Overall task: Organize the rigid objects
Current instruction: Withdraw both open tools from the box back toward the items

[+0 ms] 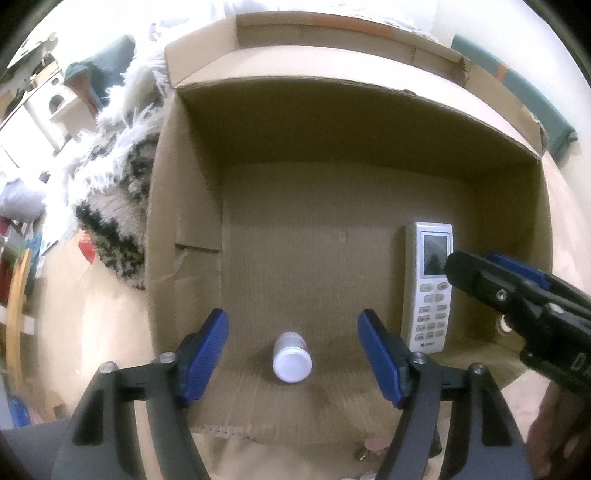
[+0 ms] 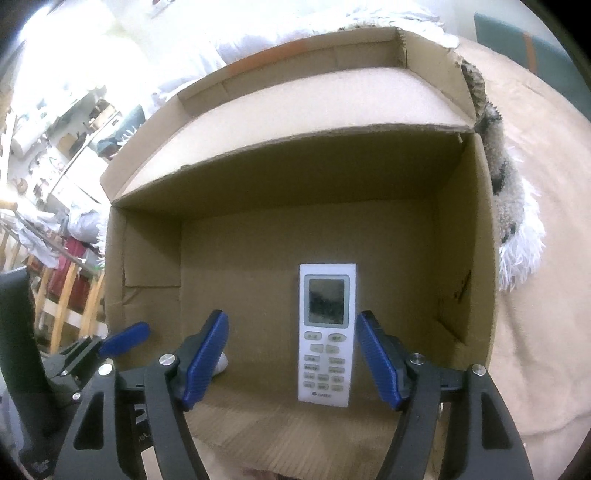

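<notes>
An open cardboard box (image 1: 192, 192) (image 2: 476, 258) holds two things on its floor. A small white bottle (image 1: 291, 356) lies on its side, cap toward me, below my left gripper (image 1: 293, 356), whose blue pads stand open and clear of it. A white remote control (image 1: 428, 288) (image 2: 327, 332) lies flat, screen up, near the box's right wall. My right gripper (image 2: 291, 356) hovers open over the remote's lower half, pads apart from it. In the left wrist view the right gripper's fingers (image 1: 476, 273) reach in from the right. The bottle (image 2: 221, 363) peeks out behind the right gripper's left pad.
The box sits on a beige cover (image 2: 535, 332). A shaggy white and dark throw (image 1: 118, 192) (image 2: 513, 221) lies against one box wall. Wooden furniture (image 1: 18, 314) and clutter stand off to the left. The box's flaps (image 1: 332, 33) stand up at the back.
</notes>
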`<state>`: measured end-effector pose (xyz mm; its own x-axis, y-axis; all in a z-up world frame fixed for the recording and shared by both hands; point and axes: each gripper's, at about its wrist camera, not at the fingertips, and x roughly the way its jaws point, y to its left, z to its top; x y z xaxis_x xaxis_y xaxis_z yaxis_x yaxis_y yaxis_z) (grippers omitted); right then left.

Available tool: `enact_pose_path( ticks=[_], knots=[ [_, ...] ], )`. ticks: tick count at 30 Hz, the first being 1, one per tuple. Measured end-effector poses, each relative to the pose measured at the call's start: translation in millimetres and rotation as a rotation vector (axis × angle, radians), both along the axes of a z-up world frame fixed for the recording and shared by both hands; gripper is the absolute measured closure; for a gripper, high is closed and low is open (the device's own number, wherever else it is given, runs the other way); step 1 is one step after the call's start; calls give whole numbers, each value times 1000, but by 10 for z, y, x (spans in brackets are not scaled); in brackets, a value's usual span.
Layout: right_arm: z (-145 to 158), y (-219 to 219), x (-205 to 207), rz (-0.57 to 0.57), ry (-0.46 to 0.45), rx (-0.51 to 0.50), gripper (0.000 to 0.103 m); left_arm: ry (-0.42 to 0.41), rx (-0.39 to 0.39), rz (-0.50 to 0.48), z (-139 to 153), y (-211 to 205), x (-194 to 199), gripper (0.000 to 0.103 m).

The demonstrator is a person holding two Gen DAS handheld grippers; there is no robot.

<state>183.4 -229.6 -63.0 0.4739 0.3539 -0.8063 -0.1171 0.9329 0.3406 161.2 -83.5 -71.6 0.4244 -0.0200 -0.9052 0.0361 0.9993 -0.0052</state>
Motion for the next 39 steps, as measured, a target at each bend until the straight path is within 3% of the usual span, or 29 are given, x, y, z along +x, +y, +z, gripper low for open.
enact_pose_path(
  ticks=[15, 39],
  knots=[
    [213, -130, -334, -44, -32, 4, 27, -46, -18, 10, 374, 264, -220, 33],
    [194, -204, -1226, -51, 18, 27, 27, -4, -80, 98, 291, 752, -873, 33]
  ],
)
